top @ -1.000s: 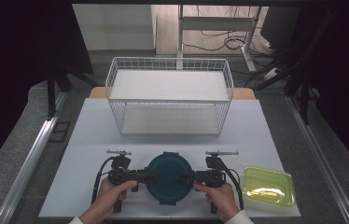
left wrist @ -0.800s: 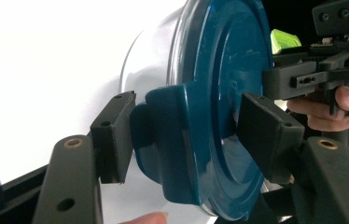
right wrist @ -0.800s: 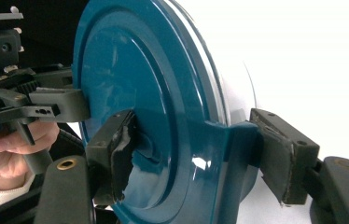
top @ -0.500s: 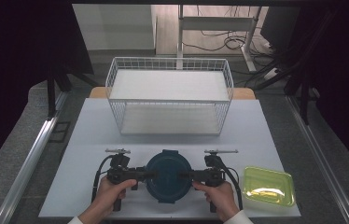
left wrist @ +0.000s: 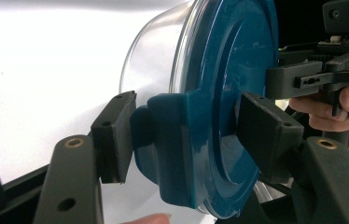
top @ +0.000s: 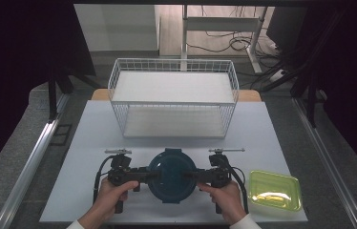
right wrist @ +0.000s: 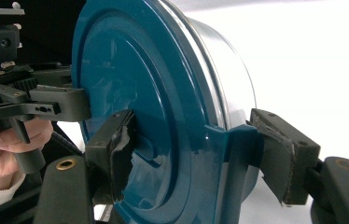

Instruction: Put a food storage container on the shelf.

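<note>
Now we clamp the lid (top: 172,175) by its side tabs, left gripper (left wrist: 182,135) and right gripper (right wrist: 196,154) gripping opposite edges; the basket (top: 174,98) stands well apart.

Both hands (top: 114,193) (top: 224,195) level, facing inward (fingers (left wrist: 114,135) (right wrist: 116,149) part-closed, clamping).

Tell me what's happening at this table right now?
A person holds a gripper in each hand and has both closed on a round clear container with a blue lid that sits on the white table. The left gripper clamps the lid's latch tab on one side and the right gripper clamps the tab opposite. A white wire basket stands farther back, and a yellow-green tray lies beside the right hand.
</note>
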Tool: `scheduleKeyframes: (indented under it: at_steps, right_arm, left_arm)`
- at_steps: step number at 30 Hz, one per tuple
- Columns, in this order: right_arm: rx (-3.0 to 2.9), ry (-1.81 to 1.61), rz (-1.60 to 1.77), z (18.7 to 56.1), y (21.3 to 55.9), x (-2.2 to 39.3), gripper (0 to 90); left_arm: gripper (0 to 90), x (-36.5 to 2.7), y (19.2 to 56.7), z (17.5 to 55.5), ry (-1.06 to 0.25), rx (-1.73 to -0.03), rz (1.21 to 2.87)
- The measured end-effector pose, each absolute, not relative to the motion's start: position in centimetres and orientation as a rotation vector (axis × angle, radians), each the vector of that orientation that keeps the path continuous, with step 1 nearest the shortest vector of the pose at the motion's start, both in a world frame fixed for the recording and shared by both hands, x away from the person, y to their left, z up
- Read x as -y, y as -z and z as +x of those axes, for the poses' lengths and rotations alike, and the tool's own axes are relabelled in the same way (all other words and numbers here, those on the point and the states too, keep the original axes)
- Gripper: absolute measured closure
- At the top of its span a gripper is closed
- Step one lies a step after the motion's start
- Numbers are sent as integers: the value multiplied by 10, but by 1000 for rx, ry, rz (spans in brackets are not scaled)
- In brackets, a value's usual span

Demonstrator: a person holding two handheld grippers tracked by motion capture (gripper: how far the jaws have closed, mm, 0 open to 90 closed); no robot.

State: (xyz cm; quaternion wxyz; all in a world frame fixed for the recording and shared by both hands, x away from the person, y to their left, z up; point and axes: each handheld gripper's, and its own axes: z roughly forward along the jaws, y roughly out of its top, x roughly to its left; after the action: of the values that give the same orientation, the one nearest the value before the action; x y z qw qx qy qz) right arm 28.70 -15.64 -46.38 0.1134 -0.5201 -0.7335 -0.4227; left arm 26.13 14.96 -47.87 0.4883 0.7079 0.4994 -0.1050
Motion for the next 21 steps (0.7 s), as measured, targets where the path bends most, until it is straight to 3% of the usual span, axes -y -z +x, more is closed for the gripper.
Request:
scheduleKeyframes:
  at_steps: [21]
  right_arm:
    - [2203,1329,-1531,292,416,159,319]
  left_arm:
    - [402,-147,435,274,200,-1138,1704]
